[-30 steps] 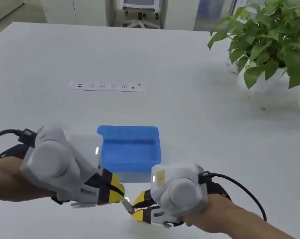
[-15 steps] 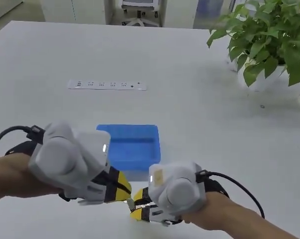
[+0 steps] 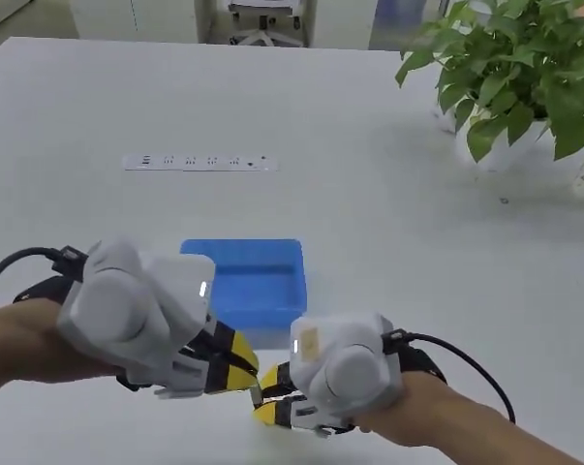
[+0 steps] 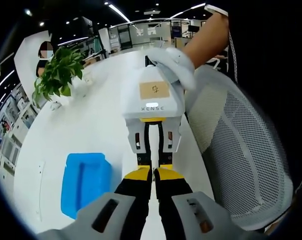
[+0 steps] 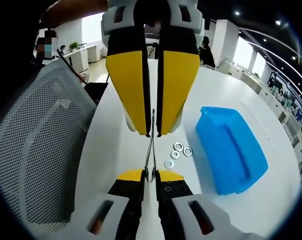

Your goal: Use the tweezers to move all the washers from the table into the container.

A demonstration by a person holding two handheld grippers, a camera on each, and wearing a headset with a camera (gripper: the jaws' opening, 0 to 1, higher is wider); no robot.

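Four washers (image 5: 175, 154) lie in a loose cluster on the white tabletop (image 5: 115, 150), right of centre in the right gripper view. They are just beside the near edge of the blue container (image 5: 231, 150) but outside it, and I see none inside it. In the head view the container (image 3: 245, 276) sits at mid-frame, just above the two claws, which meet tip to tip at the lower middle.

The right claw (image 5: 149, 176) is clamped on the tweezers (image 5: 150, 150): the thin metal strip rises from between its yellow tips at the bottom of its own view. The strip's far end runs up into the narrow slit between the jaws of the left claw (image 5: 153, 131), which comes down from the top of that frame. Those jaws stand close together, but I cannot tell whether they actually pinch the tweezers.

As I read it, the step in hand is getting the tweezers seated for use, passed or steadied between the two claws. No washer appears to be taken up yet, so the whole transfer remains.

The next move, as I judge it, calls for one claw to hold the tool with its tips free and pointing down. It would then carry them to the nearest washer, squeeze just enough to catch the thin ring by its edge, and lift it over the container wall. The rings are small and flat, so they will likely slip.
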